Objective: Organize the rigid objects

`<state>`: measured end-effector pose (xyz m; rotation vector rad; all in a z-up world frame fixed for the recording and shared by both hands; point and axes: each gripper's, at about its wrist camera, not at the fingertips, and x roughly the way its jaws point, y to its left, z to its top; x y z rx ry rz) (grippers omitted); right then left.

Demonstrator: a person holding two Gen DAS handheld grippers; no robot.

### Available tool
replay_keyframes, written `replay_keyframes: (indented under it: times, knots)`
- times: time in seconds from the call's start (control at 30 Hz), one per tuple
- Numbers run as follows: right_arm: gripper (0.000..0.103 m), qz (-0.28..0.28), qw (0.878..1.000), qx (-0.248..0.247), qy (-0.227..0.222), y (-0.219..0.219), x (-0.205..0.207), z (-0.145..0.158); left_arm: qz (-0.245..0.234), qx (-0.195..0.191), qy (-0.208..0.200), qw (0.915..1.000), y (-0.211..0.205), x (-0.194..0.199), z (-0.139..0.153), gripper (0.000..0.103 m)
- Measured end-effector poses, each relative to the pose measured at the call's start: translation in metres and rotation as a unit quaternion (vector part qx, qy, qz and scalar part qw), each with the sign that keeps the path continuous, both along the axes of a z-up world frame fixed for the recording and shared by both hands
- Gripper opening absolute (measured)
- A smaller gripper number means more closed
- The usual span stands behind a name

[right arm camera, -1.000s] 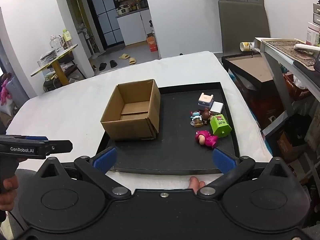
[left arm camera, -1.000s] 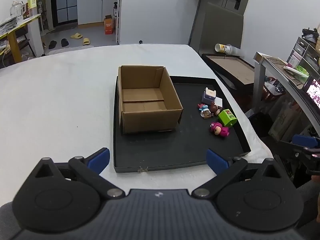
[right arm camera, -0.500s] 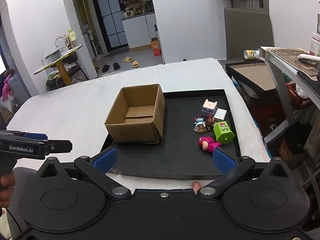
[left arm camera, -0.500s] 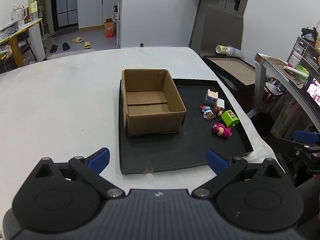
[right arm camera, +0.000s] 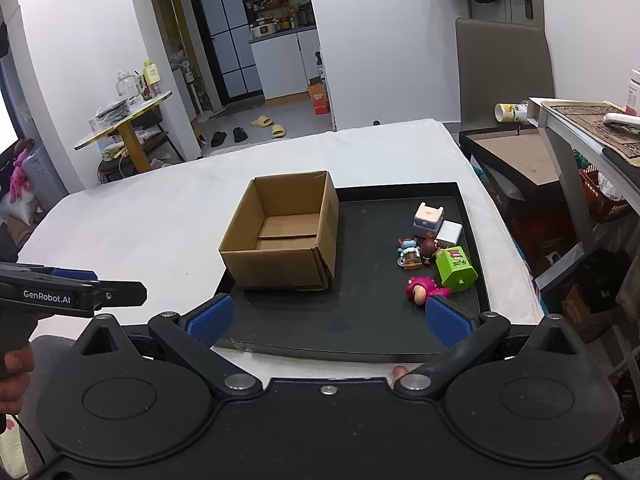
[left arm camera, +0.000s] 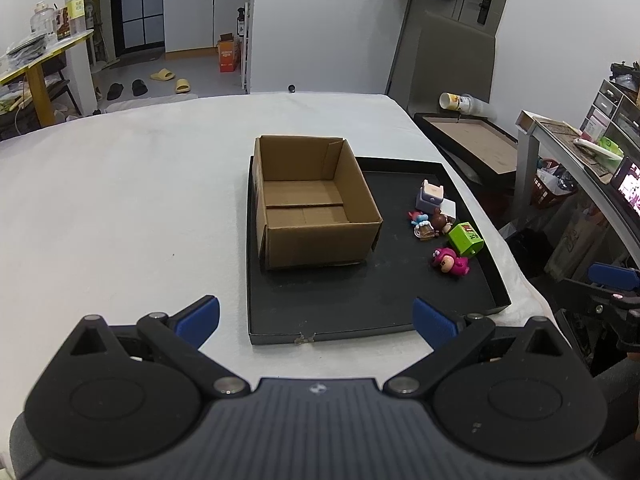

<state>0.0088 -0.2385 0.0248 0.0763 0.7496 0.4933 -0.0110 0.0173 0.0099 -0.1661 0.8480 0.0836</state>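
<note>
Bare tray (right arm camera: pixel 360 320) floor lies between the near rim and the toys (right arm camera: pixel 434 256) at 2 o'clock. The box (right arm camera: pixel 280 264) blocks 11 o'clock; its open top is unobstructed. Toys crowd the right wall.

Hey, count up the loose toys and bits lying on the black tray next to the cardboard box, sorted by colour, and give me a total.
Pink: 1, plush-like figure
Green: 1, box-shaped toy
Lavender and cream: 1, small cabinet toy
White: 1, flat block
Brown: 1, small figure
Blue and red: 1, small figure
Total: 6, all on the black tray right of the cardboard box.
</note>
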Motion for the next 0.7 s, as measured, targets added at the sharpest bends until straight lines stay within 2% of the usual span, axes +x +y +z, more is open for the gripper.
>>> replay_keyframes:
  times: [0.7]
  knots:
    - [0.103, -0.005, 1.0, -0.01, 0.001, 0.0033, 0.0019, -0.0016, 0.005, -0.002, -0.003, 1.0, 0.0057, -0.0022, 0.0004, 0.102]
